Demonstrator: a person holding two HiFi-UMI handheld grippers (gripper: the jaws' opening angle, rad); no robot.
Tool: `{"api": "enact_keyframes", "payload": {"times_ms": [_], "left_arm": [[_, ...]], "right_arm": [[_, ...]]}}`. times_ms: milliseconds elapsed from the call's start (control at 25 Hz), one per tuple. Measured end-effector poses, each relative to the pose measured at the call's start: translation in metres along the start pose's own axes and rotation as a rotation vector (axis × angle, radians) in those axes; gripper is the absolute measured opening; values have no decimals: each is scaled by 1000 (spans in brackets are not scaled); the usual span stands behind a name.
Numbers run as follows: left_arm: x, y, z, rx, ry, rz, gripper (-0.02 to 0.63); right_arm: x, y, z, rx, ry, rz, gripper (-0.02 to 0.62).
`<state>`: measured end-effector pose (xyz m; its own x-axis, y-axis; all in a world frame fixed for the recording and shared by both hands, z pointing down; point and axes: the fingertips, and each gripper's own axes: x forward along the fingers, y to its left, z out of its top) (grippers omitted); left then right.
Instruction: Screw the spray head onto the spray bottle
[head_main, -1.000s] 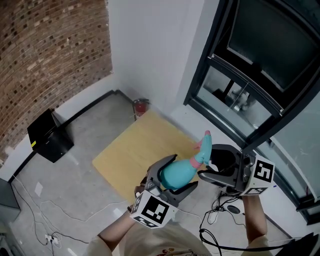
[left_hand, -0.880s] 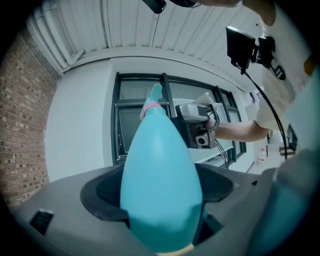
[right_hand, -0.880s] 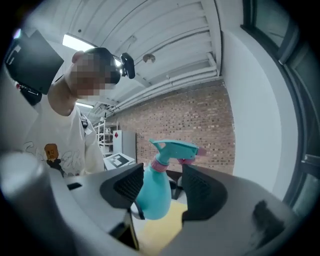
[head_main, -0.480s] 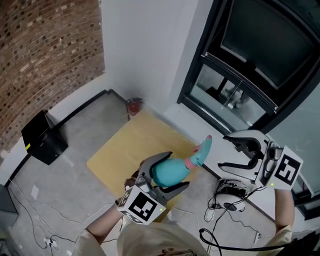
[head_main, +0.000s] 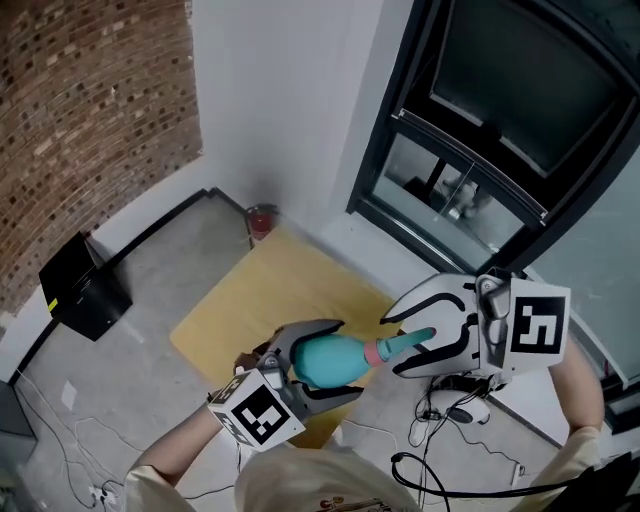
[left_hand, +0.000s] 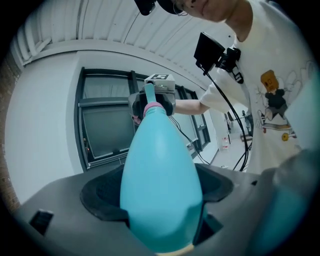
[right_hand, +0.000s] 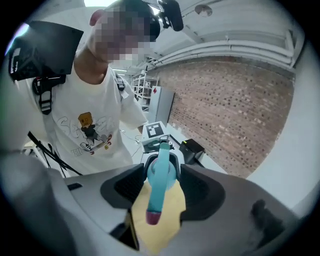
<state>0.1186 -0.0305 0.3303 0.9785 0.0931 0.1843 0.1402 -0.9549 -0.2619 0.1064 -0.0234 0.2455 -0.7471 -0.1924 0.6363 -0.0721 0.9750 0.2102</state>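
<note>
A teal spray bottle (head_main: 325, 360) lies nearly level in the air, and my left gripper (head_main: 345, 358) is shut on its fat body. The teal spray head (head_main: 402, 343), with a pink collar, sits on the bottle's neck and points right. My right gripper (head_main: 395, 342) is open, with one jaw on each side of the head and a gap at each pad. The left gripper view looks along the bottle (left_hand: 160, 185) to the head (left_hand: 149, 100). In the right gripper view the head (right_hand: 161, 175) runs between the open jaws toward my left gripper's marker cube (right_hand: 154, 131).
Below lies a yellow board (head_main: 250, 300) on the grey floor. A black box (head_main: 85, 290) stands by the brick wall, a red object (head_main: 262, 218) sits at the white wall's foot, and cables (head_main: 445, 412) run under my right hand. Dark window frames (head_main: 470, 170) stand at right.
My right gripper swung out to the right, then came back left, and its jaws now straddle the spray head. The left gripper tipped the bottle flatter and drifted slightly down and left.
</note>
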Motion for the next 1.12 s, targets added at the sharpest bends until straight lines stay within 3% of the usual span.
{"api": "enact_keyframes", "payload": {"times_ms": [200,280,400,560,760,880,1040,1120], "left_arm": [[5,-2,-1,28,25,2,425],[5,-1,-3,29,36,9,425],[3,-1,-4,18,60,9,426],[4,-8,-9,4,143,-18,426],[10,-19,-17,-52,265,-69,426],[8,-21,-20,-71,295,-84,426],[2,-27,-24,-161,339,-126,426],[2,-28,-29,-146,369,-126,426]], "right_arm": [[14,8,-10,121,-2,138,220],[16,9,-9,154,-17,154,140],[15,9,-13,131,39,162,130],[15,16,-21,34,176,152,127],[18,23,-33,-180,348,149,127],[21,24,-34,-282,423,126,127],[26,22,-34,-432,520,73,127],[28,22,-39,-490,564,59,127]]}}
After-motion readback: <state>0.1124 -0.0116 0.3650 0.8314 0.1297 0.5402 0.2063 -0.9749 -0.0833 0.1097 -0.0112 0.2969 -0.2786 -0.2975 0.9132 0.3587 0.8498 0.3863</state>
